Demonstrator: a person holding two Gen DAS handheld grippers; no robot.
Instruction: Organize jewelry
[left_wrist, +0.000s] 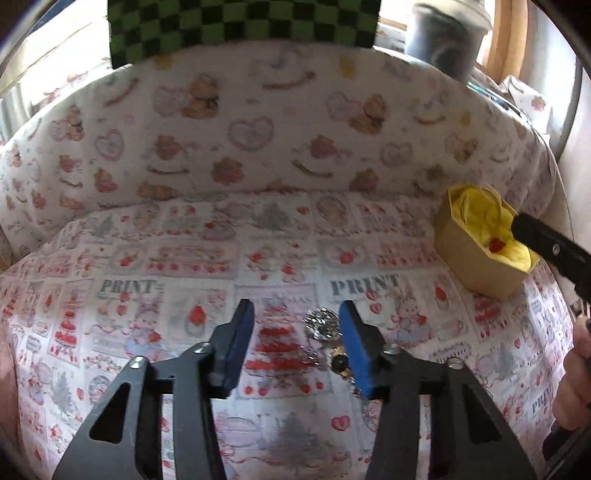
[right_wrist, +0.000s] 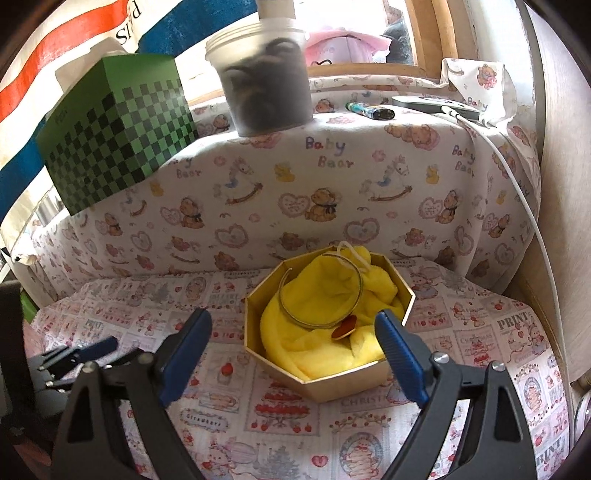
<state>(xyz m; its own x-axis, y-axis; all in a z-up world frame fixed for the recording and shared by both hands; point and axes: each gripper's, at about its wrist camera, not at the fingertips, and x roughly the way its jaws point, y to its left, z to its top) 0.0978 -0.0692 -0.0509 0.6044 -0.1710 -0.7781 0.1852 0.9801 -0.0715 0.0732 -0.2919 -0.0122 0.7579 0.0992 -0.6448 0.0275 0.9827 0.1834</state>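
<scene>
Left gripper lines up on loose jewelry while the right one waits at the box.

The left gripper (left_wrist: 297, 334) has its jaws spread wide over the printed cloth (left_wrist: 184, 258), with a sparkly silver piece (left_wrist: 320, 323) and a dark-stoned gold piece (left_wrist: 339, 363) lying just inside the right-hand jaw (off-centre, so a small shift right before closing seems called for). The right gripper (right_wrist: 293, 356) is likewise released and empty, its jaws flanking the near edge of the gold octagonal box (right_wrist: 325, 386), where a bangle (right_wrist: 321, 295) already rests on yellow fabric (right_wrist: 317, 343).
</scene>
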